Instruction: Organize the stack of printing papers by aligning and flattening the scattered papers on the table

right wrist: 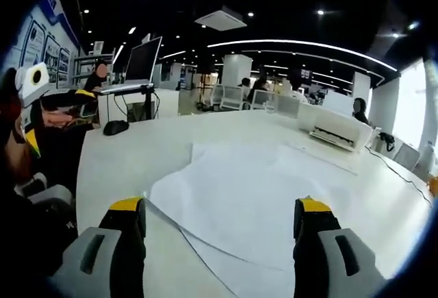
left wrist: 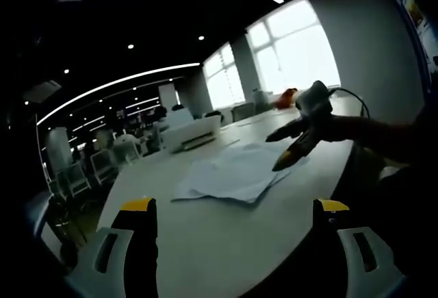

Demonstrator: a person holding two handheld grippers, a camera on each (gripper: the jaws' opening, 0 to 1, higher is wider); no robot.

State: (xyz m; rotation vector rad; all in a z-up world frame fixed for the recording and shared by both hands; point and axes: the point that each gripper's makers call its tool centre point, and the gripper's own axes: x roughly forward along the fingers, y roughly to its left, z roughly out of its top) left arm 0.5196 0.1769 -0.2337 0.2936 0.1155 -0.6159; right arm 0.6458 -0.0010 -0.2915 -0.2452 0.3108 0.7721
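— Where does the left gripper view look from?
— Low over the worktop [left wrist: 226,243], facing the windows [left wrist: 287,58]; the papers [left wrist: 236,173] lie mid-frame, well ahead.
— And the right gripper view?
— Close above the same papers [right wrist: 253,195], facing the office interior. Both share papers and printer [left wrist: 191,133].

Each tool [left wrist: 236,226] has grey-white jaws with black inner faces and yellow tips; the right tool [left wrist: 295,144] trails a dark cable.
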